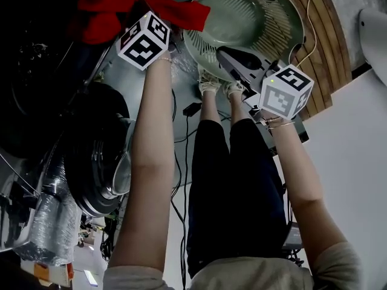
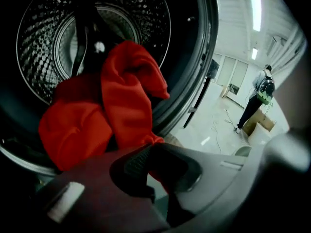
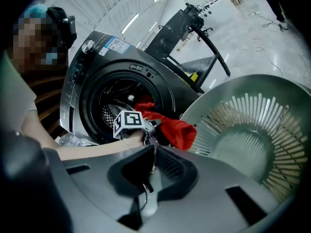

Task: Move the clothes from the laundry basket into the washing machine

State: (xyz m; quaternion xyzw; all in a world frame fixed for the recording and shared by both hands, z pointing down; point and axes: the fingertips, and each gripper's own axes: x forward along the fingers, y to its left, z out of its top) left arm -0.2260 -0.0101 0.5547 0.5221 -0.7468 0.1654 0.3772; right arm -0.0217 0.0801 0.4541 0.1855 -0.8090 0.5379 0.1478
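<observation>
A red garment [image 1: 121, 8] hangs at the mouth of the washing machine drum [image 2: 112, 23]. My left gripper [image 1: 158, 30] is shut on it, and a fold of the garment [image 2: 121, 96] shows between its pads in the left gripper view, with the rest draped over the drum's rim. In the right gripper view the garment [image 3: 177, 130] trails from the drum opening [image 3: 109, 106] toward the pale green laundry basket [image 3: 252, 130]. The basket [image 1: 254, 11] looks empty inside. My right gripper [image 1: 227, 56] hovers at the basket's near rim, shut, holding nothing [image 3: 153, 154].
The washer's round door [image 1: 97, 156] stands swung open at the left. Cables [image 1: 181, 162] run across the floor beside the wearer's legs [image 1: 236, 180]. A black metal stand [image 3: 184, 28] rises behind the machine. Far off, a person with a green backpack [image 2: 260, 93] stands by a cardboard box [image 2: 260, 125].
</observation>
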